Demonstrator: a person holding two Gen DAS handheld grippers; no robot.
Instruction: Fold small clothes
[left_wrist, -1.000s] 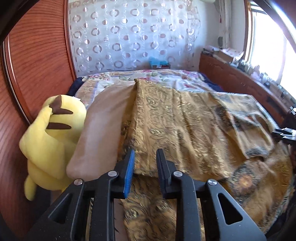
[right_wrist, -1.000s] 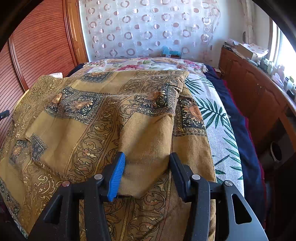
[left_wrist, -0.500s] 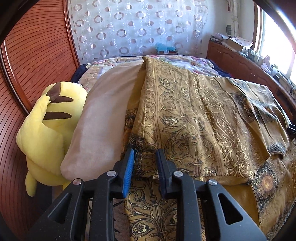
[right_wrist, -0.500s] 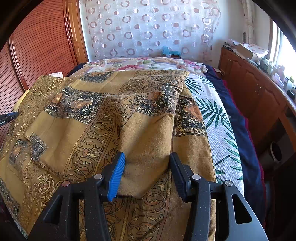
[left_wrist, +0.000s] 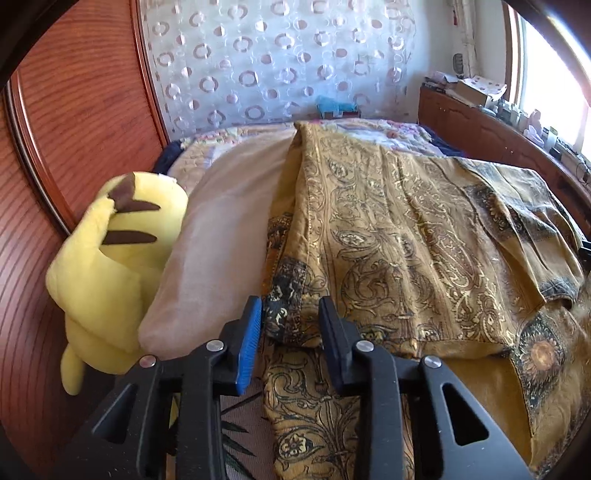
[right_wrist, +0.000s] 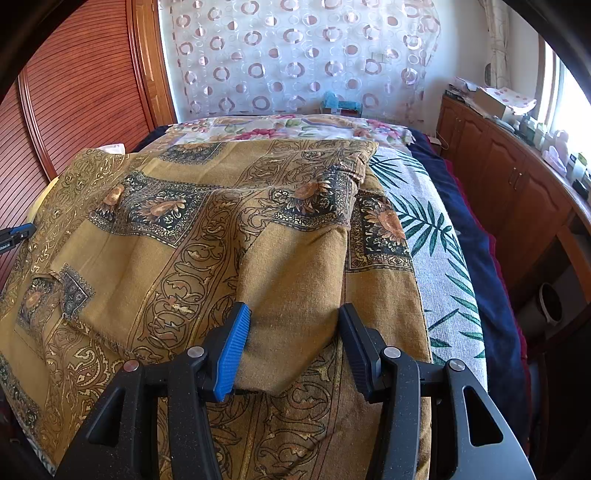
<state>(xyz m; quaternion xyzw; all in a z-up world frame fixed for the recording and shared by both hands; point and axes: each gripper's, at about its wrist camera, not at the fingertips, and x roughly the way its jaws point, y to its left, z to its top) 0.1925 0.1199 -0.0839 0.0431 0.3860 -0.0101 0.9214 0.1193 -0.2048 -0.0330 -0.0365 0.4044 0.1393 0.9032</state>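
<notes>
A mustard-gold patterned cloth (left_wrist: 406, 240) lies spread over the bed, with one layer folded on top of another. In the left wrist view my left gripper (left_wrist: 290, 314) hovers over the folded layer's near left corner. That corner lies flat between the slightly parted jaws, and the pads do not press it. In the right wrist view the same cloth (right_wrist: 184, 229) covers the bed. My right gripper (right_wrist: 293, 332) is shut on a raised plain fold of it. The fold's edge hangs just below the pads. The left gripper's blue tip (right_wrist: 16, 234) shows at the left edge.
A yellow plush toy (left_wrist: 107, 273) and a beige pillow (left_wrist: 221, 236) lie left of the cloth, against the wooden headboard (left_wrist: 74, 110). A palm-print sheet (right_wrist: 436, 258) and a dark blanket (right_wrist: 476, 251) run along the bed's right side, beside a wooden cabinet (right_wrist: 517, 192).
The left gripper's jaws have parted a little and its view has swung right across the cloth's left corner. The right gripper and its fold have stayed still.
</notes>
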